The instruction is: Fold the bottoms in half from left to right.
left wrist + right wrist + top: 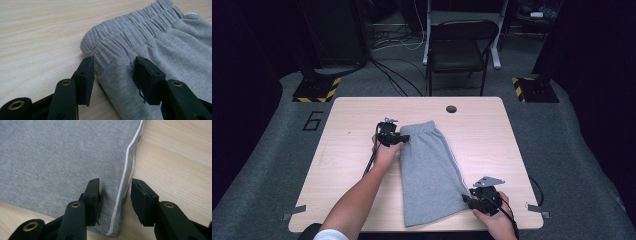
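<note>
Black jaws of the right gripper (115, 195) stand apart astride the lower side corner of the grey shorts (62, 157), one jaw over the cloth and the other over bare wood, with the white piping (126, 162) of the side seam running up between them; neither pad presses on the fabric. Jaws of the left gripper (113, 75) are likewise parted, straddling the folded edge just below the gathered elastic waistband (130, 30); the cloth lies between the pads, and whether the right-hand pad touches it cannot be told. Seen from the high view, the shorts (429, 170) lie flat and folded lengthwise on the wooden table (347, 165), waistband toward the far edge, hem toward the person. Left gripper (388, 135) sits at the waistband corner, right gripper (482, 197) at the near hem corner. Beyond the table stands a folding chair (459, 47).
</note>
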A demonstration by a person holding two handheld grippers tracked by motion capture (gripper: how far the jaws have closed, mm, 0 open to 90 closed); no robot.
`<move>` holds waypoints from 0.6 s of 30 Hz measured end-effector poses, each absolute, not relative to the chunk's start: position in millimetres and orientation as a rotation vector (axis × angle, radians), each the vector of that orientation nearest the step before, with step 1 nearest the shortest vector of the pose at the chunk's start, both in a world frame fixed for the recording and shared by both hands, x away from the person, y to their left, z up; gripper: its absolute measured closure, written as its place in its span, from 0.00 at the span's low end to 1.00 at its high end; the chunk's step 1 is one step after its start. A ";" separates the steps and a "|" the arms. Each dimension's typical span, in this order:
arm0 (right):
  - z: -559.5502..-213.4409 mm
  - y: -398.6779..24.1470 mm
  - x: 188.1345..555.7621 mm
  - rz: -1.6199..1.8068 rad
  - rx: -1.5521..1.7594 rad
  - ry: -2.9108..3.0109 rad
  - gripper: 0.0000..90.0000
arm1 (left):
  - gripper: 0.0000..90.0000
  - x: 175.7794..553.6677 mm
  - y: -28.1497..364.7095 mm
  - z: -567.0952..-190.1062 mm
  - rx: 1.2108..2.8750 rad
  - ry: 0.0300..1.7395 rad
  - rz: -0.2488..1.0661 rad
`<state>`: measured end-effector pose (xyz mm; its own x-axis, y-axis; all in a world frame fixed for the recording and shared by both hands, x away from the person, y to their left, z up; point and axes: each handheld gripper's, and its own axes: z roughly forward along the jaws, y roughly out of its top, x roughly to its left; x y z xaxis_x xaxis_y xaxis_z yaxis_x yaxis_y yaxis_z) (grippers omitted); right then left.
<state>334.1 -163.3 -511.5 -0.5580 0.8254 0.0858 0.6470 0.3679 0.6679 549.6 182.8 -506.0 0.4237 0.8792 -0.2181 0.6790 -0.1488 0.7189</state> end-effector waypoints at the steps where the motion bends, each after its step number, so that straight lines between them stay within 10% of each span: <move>1: -512.5 -164.5 334.6 0.962 1.272 2.385 0.64 | 0.55 549.4 181.7 -506.7 1.895 1.329 0.323; 18: -512.8 -158.7 332.5 0.975 1.234 2.428 0.86 | 0.61 551.4 184.3 -514.9 1.923 1.346 0.291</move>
<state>332.5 -158.7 -512.8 -0.6109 0.7880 0.0764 0.6220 0.4180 0.6621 551.4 184.3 -514.9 0.4192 0.8790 -0.2272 0.7063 -0.1585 0.6900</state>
